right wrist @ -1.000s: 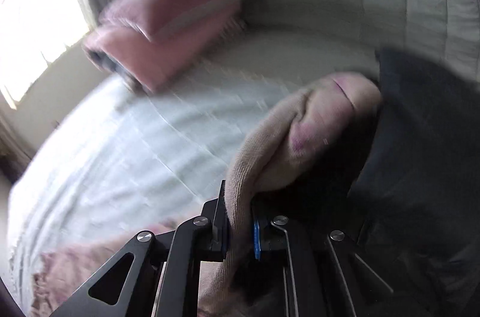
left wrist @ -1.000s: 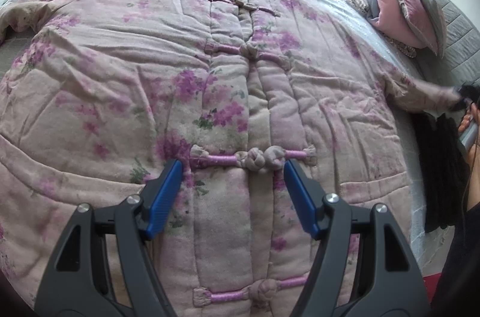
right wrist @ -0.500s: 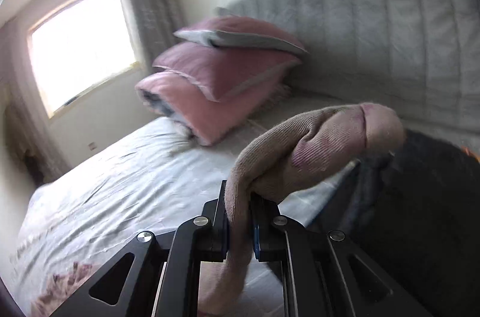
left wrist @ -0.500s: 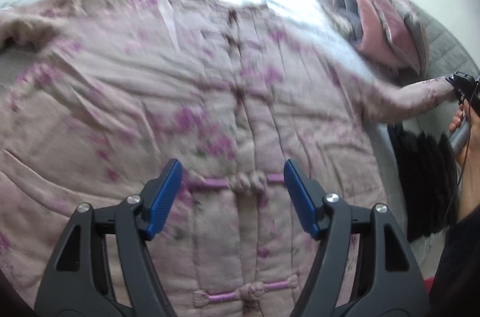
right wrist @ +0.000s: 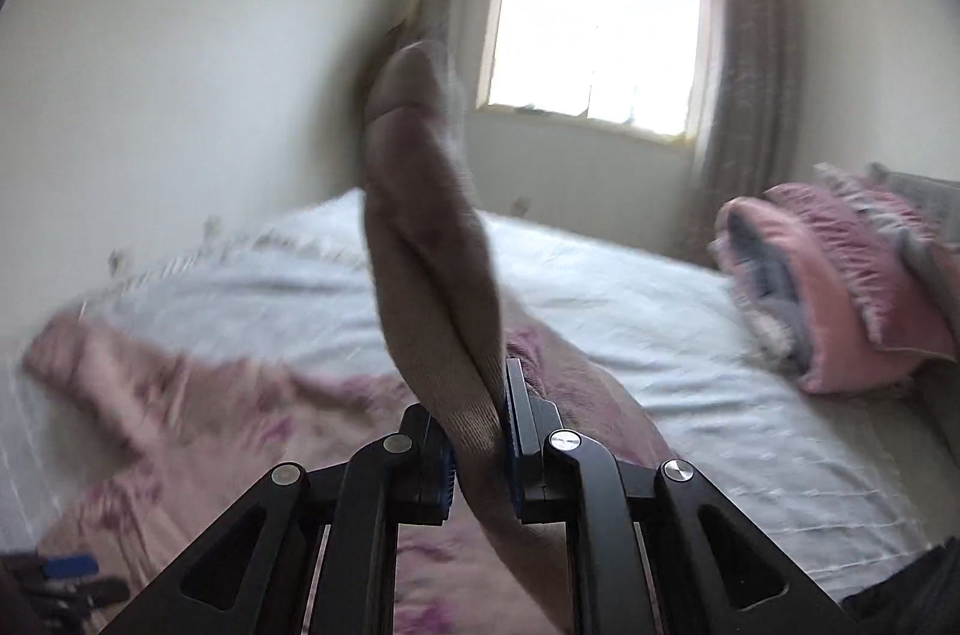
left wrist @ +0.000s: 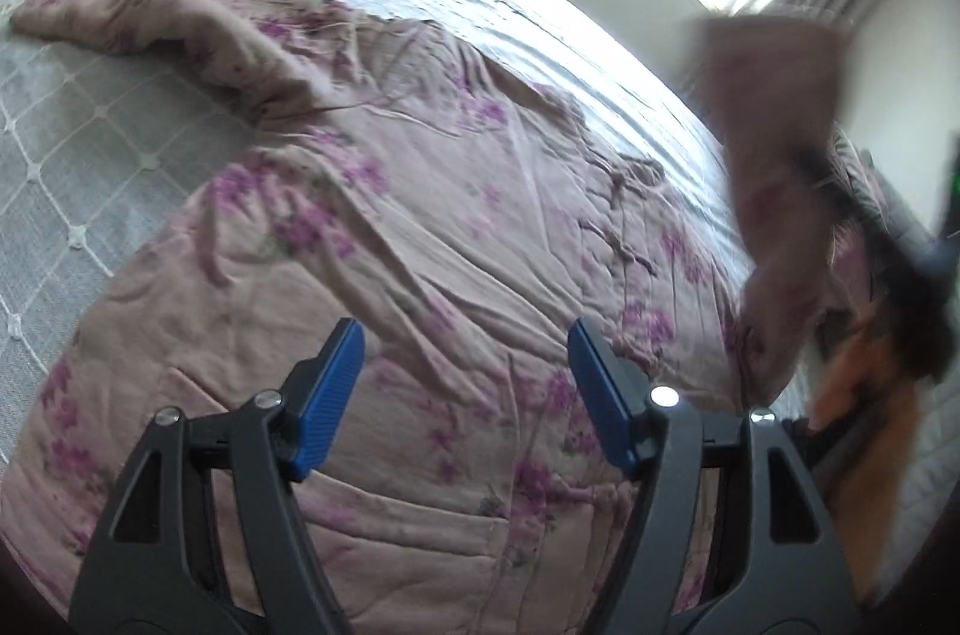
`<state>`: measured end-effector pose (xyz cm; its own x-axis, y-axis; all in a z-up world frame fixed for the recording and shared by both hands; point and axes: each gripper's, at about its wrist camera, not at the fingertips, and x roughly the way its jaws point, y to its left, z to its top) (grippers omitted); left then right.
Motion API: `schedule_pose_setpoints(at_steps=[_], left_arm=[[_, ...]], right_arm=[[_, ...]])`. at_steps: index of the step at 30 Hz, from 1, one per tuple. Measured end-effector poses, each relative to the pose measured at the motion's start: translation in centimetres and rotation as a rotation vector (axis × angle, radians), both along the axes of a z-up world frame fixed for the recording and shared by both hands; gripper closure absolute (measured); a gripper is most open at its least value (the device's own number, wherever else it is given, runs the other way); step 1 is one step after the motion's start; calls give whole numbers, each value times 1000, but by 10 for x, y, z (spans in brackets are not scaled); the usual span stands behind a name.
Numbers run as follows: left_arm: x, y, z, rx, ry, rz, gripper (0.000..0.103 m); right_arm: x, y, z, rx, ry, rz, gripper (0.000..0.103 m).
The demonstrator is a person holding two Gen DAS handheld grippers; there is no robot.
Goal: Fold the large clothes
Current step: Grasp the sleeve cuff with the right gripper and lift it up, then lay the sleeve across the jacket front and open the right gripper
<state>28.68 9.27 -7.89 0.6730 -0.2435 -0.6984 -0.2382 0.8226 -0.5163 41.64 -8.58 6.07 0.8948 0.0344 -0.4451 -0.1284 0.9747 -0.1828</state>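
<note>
A bed (left wrist: 72,167) under a pale sheet carries the padded jacket (left wrist: 420,239), which covers most of it. The jacket is dusty pink with purple flower sprays, creased, front side up, one sleeve (left wrist: 120,11) lying out toward the bed's far edge. The other sleeve (right wrist: 432,263) is lifted clear of the bed, its ribbed cuff clamped in the right hand-held gripper (right wrist: 480,449). The left hand-held gripper (left wrist: 465,395) hovers spread wide and empty over the jacket's lower front. Pink pillows (right wrist: 840,287) are stacked at the bed's head.

Left gripper (left wrist: 465,395) jaws apart; right gripper (right wrist: 478,446) jaws clamped.
</note>
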Motion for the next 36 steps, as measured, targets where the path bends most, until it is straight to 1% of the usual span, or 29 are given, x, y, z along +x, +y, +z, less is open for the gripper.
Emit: schedule_pose_setpoints(at_steps=[2,5,7,9,11,12,14,16,18,19,20,21,22,23,24,25,26,27,28,30,31,33,34,36], left_arm=[[0,5,-1,-30,-1,1,33],[0,10,-1,-49,-5,0,33],[-1,15,-1,-58,-6,6,33],[-1,17,0,-66,-6,7,33],[-3,20,0,-77,-11,9,33],[-1,21,0,-83,-13,8,33],[-1,20,1,-86,-20,-1,33],[-1,19,2,-81,-24,-3,33],[-1,20,1,-84,-21,2,33],[-1,22,1,-90,-18,10,33],[-1,24,0,-96,-18,16,33],[0,25,0,-100,-19,18,33],[0,26,0,-97,-19,20,33],[0,27,0,-94,-19,23,33],[0,28,0,-94,-20,25,33],[0,30,0,-97,-21,28,33],[0,32,-1,-97,-22,29,33],[1,33,-1,-94,-20,31,33],[1,34,-2,-91,-14,35,33],[3,35,-4,-92,-7,32,33],[4,33,-4,-90,-4,27,33],[5,27,-3,-76,-7,12,33],[7,24,-1,-63,-11,3,33],[12,13,2,-23,-15,-22,33]], right_arm=[[14,22,-40,-1,116,45,88],[36,44,-106,0,294,63,86],[44,56,-134,14,390,61,86],[43,58,-148,50,442,58,84],[36,56,-146,79,477,53,83],[31,55,-138,102,480,75,80],[13,44,-123,173,470,152,79],[2,37,-112,210,467,197,78],[-4,32,-107,224,469,216,76],[-7,27,-104,243,472,220,76],[-11,23,-102,275,470,226,72],[-15,20,-99,296,455,223,54],[-18,21,-98,284,435,205,38],[-20,27,-97,254,412,186,16],[-22,38,-95,197,369,183,16],[-24,53,-94,139,349,204,16],[-24,67,-94,106,350,223,16],[-25,75,-93,98,353,227,17],[-27,80,-91,101,351,208,17],[-31,74,-86,130,335,170,17],[-33,62,-84,138,326,139,17],[-34,27,-87,140,329,17,17],[-34,1,-91,151,345,-61,17],[-35,-55,-101,226,375,-179,17]])
